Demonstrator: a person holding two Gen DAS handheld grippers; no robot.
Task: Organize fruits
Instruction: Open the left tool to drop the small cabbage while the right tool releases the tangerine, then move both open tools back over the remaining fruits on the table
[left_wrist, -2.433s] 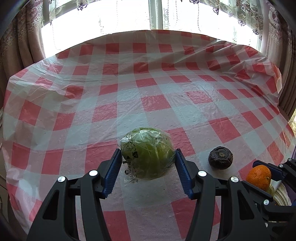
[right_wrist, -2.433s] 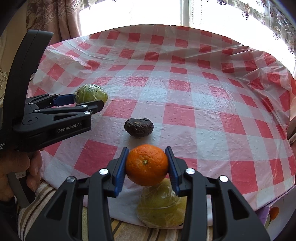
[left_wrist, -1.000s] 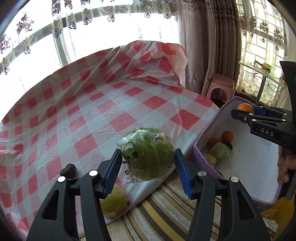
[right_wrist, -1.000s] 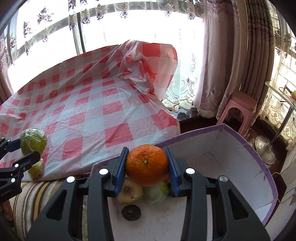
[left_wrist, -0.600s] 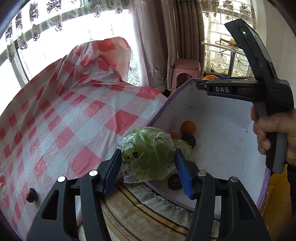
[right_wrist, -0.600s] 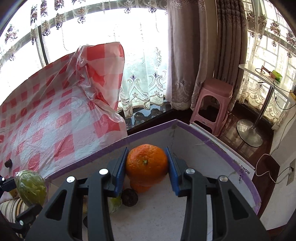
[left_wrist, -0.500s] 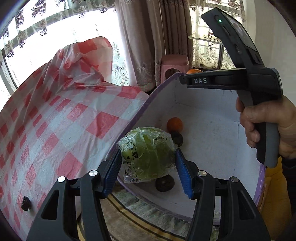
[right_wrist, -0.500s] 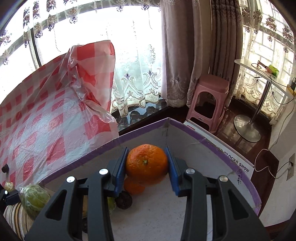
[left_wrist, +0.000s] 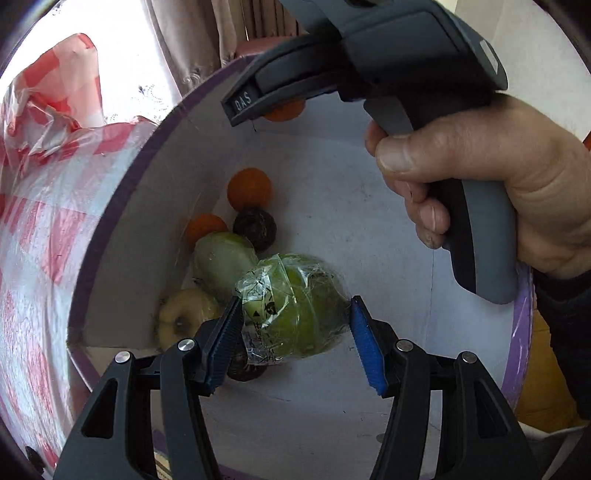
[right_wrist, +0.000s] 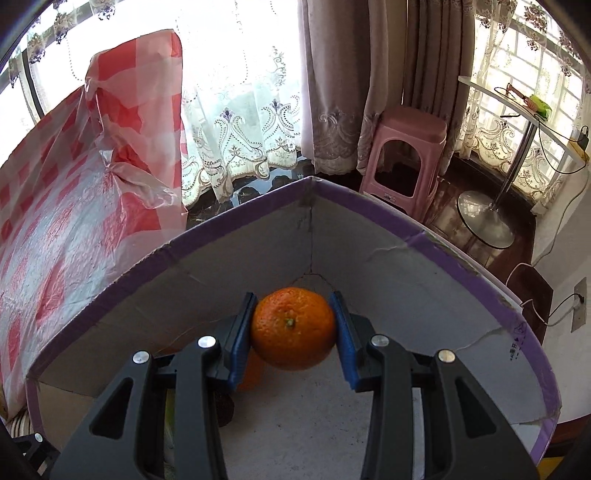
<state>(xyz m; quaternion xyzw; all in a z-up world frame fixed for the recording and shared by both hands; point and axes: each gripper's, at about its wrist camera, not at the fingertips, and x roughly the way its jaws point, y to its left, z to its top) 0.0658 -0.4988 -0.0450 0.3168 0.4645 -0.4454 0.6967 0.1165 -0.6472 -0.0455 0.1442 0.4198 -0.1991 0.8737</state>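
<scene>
Holding oranges (left_wrist: 249, 188) and pears, box (right_wrist: 436, 291) sits beneath fingers gripping wrapped pear (left_wrist: 295, 314), orange (right_wrist: 293, 328).

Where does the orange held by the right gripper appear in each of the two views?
Left wrist view: the orange peeks out near top centre, mostly hidden behind the right gripper's black body.
Right wrist view: the orange sits low at centre, between the blue fingers.
Shared landmark: the purple-rimmed box.
</scene>
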